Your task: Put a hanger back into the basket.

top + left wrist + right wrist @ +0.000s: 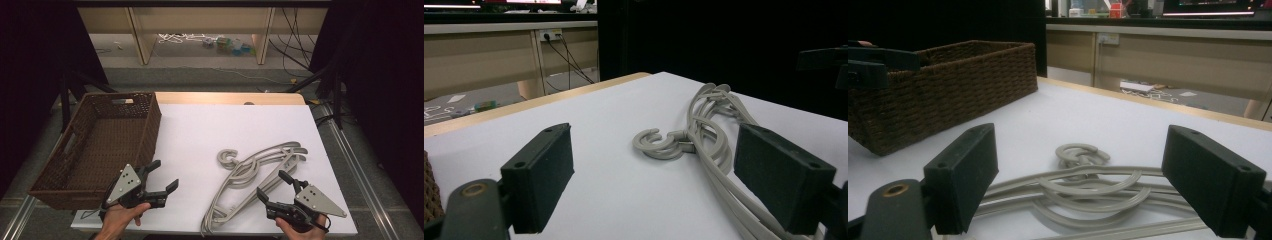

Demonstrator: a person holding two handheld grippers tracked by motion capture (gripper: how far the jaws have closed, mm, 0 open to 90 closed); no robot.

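- The left gripper (159, 176) hovers above the white table (200, 130) with its jaws spread wide and nothing between them; the wicker basket (105, 145) sits just off its outer side.
- The right gripper (272, 184) is likewise released, jaws apart, hanging low over the near end of the grey hangers (255, 180), which lie stacked flat just ahead of and beneath it.
- In the right gripper view the hanger bars (1083, 187) run crosswise between the two pads (965, 180), with the hooks (1080, 152) farther ahead; the pads touch nothing yet.
- The step in hand looks like picking the hangers up for the basket. The right gripper is better placed, so it should lead.
- I would lower it until the pads straddle a bar, and close across the thin section, not along it.
- The hangers overlap and seem interlocked, so a grip on one may drag the rest; gripping near the hooks (659, 143), where they bunch, probably lifts them together.
- From the left gripper the hooks lie ahead and slightly to its inner side; it can steady the loose end as the stack rises.
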